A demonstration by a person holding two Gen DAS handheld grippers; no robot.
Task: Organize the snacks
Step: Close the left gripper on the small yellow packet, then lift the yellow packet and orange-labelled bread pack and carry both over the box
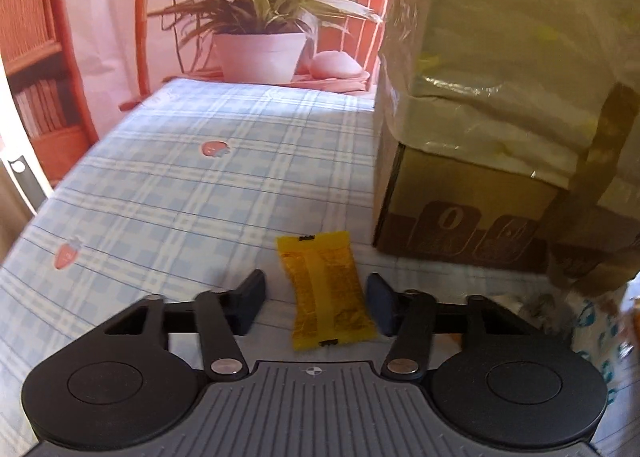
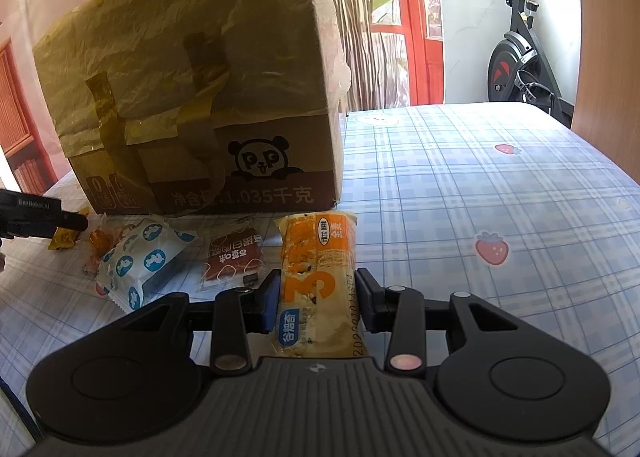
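Observation:
My left gripper [image 1: 316, 303] is open, its fingers on either side of a yellow snack packet [image 1: 326, 291] lying on the plaid tablecloth; the right pad looks close to it, the left one apart. My right gripper [image 2: 316, 297] is shut on an orange-and-cream cereal bar [image 2: 318, 281], its pads pressing both sides. A taped cardboard box [image 2: 200, 97] with a panda print stands behind; it also shows in the left wrist view [image 1: 500, 117]. In front of it lie a white-and-blue packet [image 2: 144, 265], a brown meat snack packet [image 2: 234, 259] and small orange candies [image 2: 98, 241].
The left gripper's finger [image 2: 40, 217] reaches in at the left edge of the right wrist view over the yellow packet [image 2: 62, 239]. A potted plant [image 1: 260, 29] stands at the table's far end by a wicker chair. An exercise bike [image 2: 520, 53] stands beyond the table.

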